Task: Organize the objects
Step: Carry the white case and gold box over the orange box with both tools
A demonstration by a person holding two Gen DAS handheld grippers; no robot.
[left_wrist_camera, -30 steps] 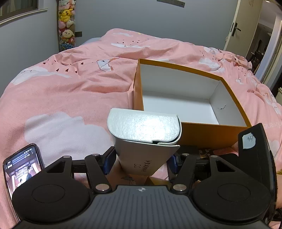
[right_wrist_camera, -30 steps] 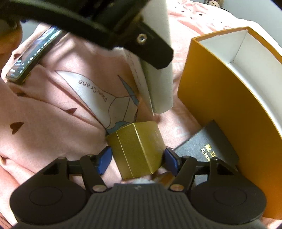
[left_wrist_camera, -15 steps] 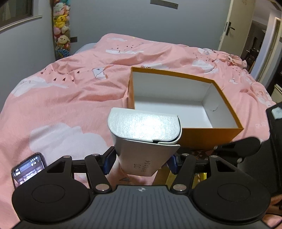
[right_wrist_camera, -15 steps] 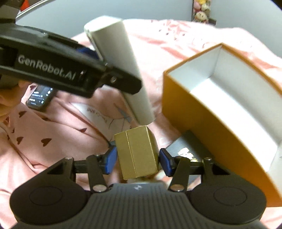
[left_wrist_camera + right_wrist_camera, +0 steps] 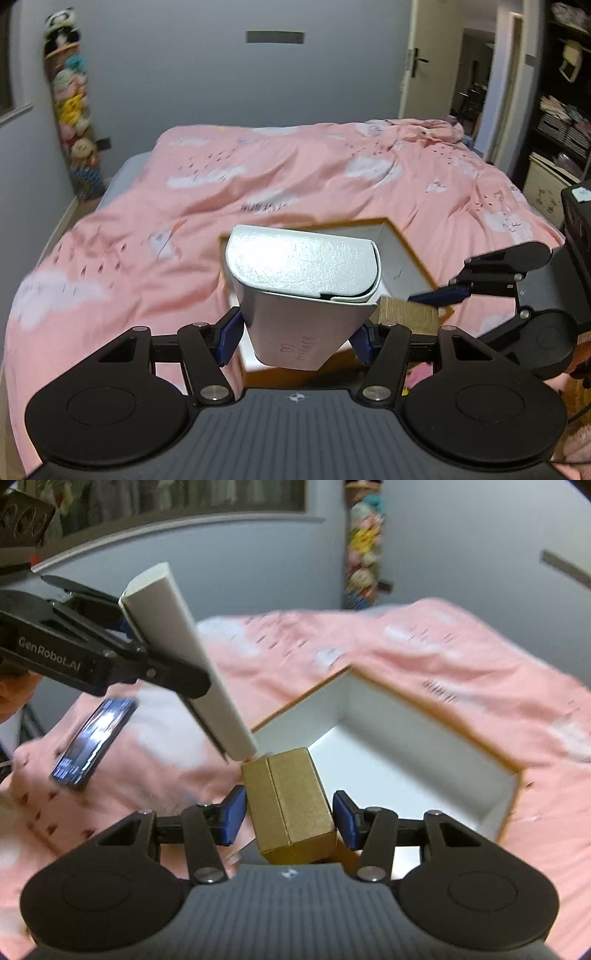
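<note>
Pink bed [image 5: 303, 177] carries orange box [image 5: 424, 716], phone [image 5: 92, 742]. Left gripper [image 5: 295, 332] pinches silver box [image 5: 306, 295]; right gripper [image 5: 290, 814], jaws just closing, pinches gold box [image 5: 291, 805].

The silver box [image 5: 304, 291] hides most of the orange box [image 5: 413, 258] in the left wrist view, leaving only a far corner and strips of rim visible, all smeared by motion. In the right wrist view the phone [image 5: 92, 738] is blurred, its screen unreadable, and the near wall of the orange box sits behind the gold box [image 5: 291, 805]. Print on the pink duvet [image 5: 424, 653] is streaked; silver box lettering too small to read.
</note>
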